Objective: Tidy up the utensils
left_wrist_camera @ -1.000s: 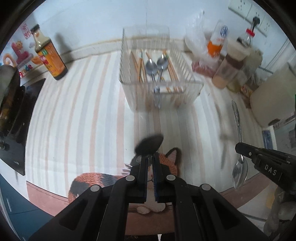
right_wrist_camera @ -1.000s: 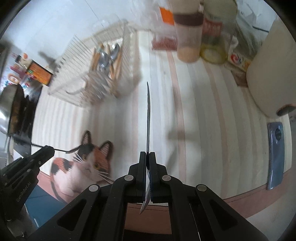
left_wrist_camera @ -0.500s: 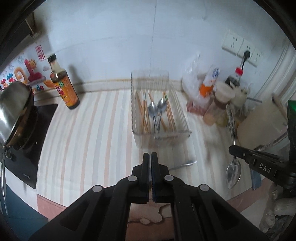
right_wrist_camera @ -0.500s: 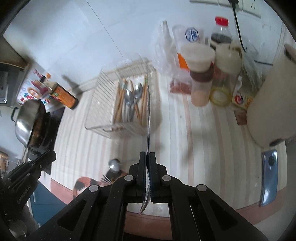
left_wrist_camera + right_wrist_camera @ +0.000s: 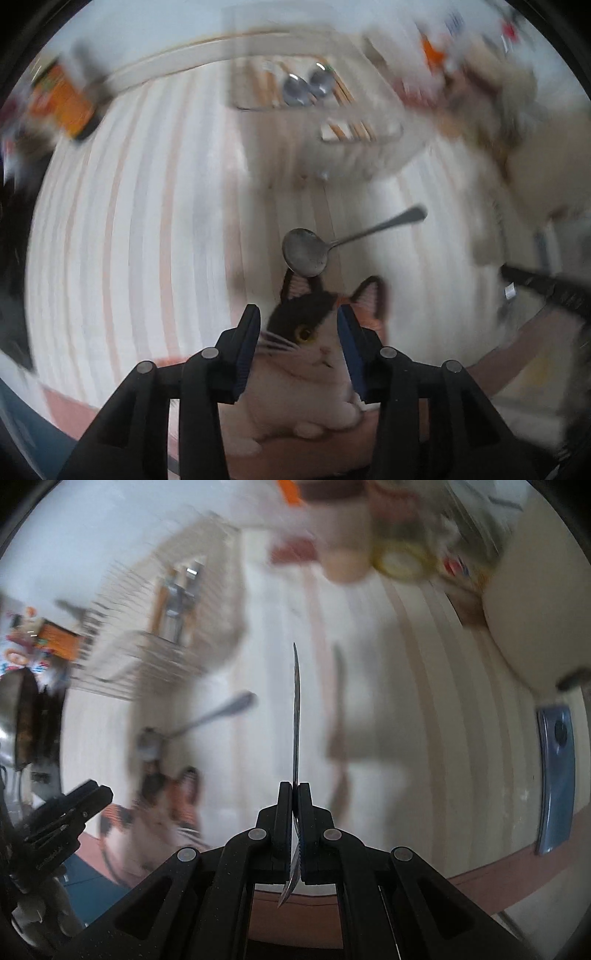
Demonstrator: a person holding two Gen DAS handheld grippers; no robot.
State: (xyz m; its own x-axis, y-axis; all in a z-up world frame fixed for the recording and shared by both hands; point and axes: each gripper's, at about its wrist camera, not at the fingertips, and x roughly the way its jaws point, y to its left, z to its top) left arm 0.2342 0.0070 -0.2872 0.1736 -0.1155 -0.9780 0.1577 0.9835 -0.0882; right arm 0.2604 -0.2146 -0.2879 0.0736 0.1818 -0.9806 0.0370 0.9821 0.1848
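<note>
**Two spoons out of the rack, one clamped and one loose**

Two grippers are in our hands above a striped counter (image 5: 147, 206). Our left gripper (image 5: 299, 317) is spread wide with nothing between its blue-padded fingers (image 5: 246, 343); through the gap we see the face of a cat-shaped mat (image 5: 314, 354) lying at the counter's near edge. Just beyond the mat's ears a loose spoon (image 5: 304, 252) lies on the counter, bowl toward us and touching the tip of one ear, handle angling away to the right.

Our right gripper (image 5: 294, 794) is clenched on a second spoon (image 5: 296, 709), seen edge-on: the handle sticks straight forward past the fingertips, and the bowl end pokes out behind the pads toward the camera. This spoon is in the air, casting a soft shadow on the counter to its right.

Farther back stands the wire utensil rack (image 5: 317, 122), blurred in both views. Inside it we can make out two spoon bowls (image 5: 306, 86) side by side and pale chopsticks (image 5: 343, 88) on either side of them. Left of the rack stands a sauce bottle (image 5: 66, 107) with an orange label; right of it is a smeared cluster of jars (image 5: 343, 554) that we cannot read. In the right wrist view a blue phone (image 5: 556, 775) lies near the counter's right edge, beside a large cream-coloured appliance (image 5: 532, 602), and the left gripper shows at lower left.
</note>
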